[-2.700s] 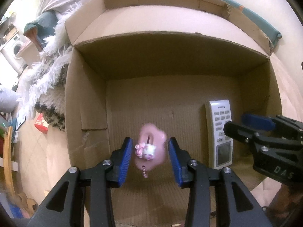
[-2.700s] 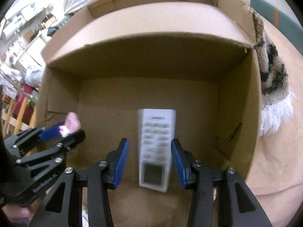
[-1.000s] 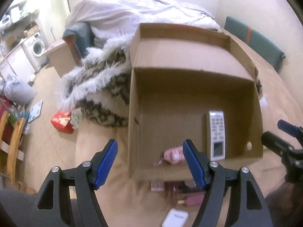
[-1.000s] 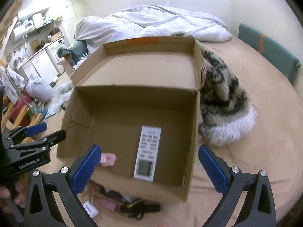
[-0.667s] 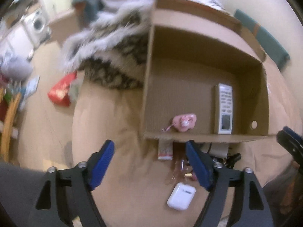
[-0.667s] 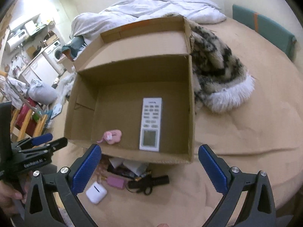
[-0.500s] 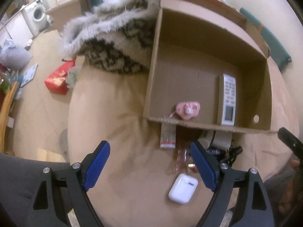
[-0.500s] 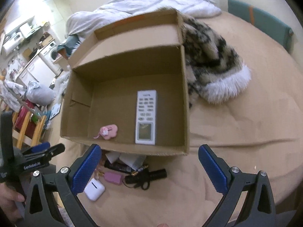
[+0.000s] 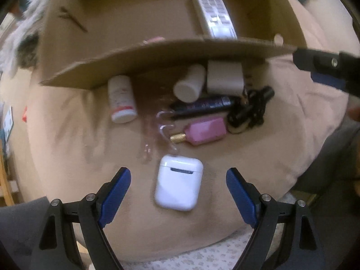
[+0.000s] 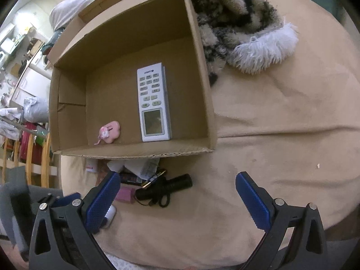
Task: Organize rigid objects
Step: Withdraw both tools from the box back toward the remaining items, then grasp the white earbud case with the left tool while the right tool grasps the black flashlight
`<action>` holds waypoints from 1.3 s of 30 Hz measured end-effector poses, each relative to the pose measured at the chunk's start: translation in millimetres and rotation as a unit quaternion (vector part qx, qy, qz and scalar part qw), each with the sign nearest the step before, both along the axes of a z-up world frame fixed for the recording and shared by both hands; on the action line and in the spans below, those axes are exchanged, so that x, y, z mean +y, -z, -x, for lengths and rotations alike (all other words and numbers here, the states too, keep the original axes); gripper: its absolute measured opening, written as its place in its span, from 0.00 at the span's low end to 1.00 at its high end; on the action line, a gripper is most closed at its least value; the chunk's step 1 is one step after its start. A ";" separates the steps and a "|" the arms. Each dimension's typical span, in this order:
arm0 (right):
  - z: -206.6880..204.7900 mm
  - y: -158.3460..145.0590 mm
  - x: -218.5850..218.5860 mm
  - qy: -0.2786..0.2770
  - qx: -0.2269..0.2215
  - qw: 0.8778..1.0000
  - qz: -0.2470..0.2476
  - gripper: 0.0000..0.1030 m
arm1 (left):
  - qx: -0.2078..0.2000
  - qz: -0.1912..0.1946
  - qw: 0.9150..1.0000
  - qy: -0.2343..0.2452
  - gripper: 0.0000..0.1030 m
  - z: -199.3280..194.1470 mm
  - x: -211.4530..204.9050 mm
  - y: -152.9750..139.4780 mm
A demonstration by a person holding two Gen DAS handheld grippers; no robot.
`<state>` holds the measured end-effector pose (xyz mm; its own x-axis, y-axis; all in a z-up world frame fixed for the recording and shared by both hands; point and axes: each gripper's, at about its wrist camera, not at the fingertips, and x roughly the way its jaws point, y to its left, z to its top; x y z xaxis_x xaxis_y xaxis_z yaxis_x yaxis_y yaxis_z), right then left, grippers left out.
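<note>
The left tongs (image 9: pixel 177 193) are held spread wide, pointed straight down over a white earbud case (image 9: pixel 178 182), which lies between the blue pads (image 9: pixel 114 193) without being touched by them. The right tongs (image 10: pixel 177 200) are likewise spread wide with nothing gripped, poised above the tan bed cover (image 10: pixel 270 157).

A cardboard box (image 10: pixel 202 72) is set on the bed, and inside it a white remote control (image 10: pixel 153 101) and a small pink charm (image 10: pixel 109 131) are laid flat, apart from each other.

Just in front of the box's near wall a cluster of loose things is seen: a white pill bottle (image 9: pixel 121 97), a white cylinder (image 9: pixel 189 85), a dark tube (image 9: pixel 202 105), a pink bottle with a gold cap (image 9: pixel 202 130) and a black flashlight with a cord (image 10: pixel 166 187). A furry black-and-white blanket (image 10: pixel 236 22) is bunched beside the box's right wall.
</note>
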<state>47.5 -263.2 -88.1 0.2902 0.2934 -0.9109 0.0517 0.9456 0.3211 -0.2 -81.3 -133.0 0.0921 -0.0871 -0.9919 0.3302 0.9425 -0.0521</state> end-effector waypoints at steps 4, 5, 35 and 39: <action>-4.3 15.0 7.1 -0.009 0.035 0.999 -0.009 1.00 | 0.015 -0.001 1.000 0.000 0.82 -4.6 -4.4 11.5; -5.4 18.0 9.1 -0.013 0.041 0.999 -0.010 1.00 | 0.019 -0.004 1.000 0.000 0.82 -5.0 -4.8 14.4; -5.2 71.3 89.2 -0.147 0.093 0.979 0.103 0.89 | 0.032 -0.023 0.995 -0.091 0.39 -14.8 51.4 23.6; 2.5 65.5 87.6 -0.152 0.091 0.979 0.102 0.89 | 0.028 -0.024 0.995 -0.090 0.39 -14.0 34.7 22.7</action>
<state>45.0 -175.6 -153.6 0.0444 0.1474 -0.9881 -0.2041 0.9695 0.1354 13.8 -46.6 -155.8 0.0467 -0.0270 -0.9985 0.1543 0.9878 -0.0195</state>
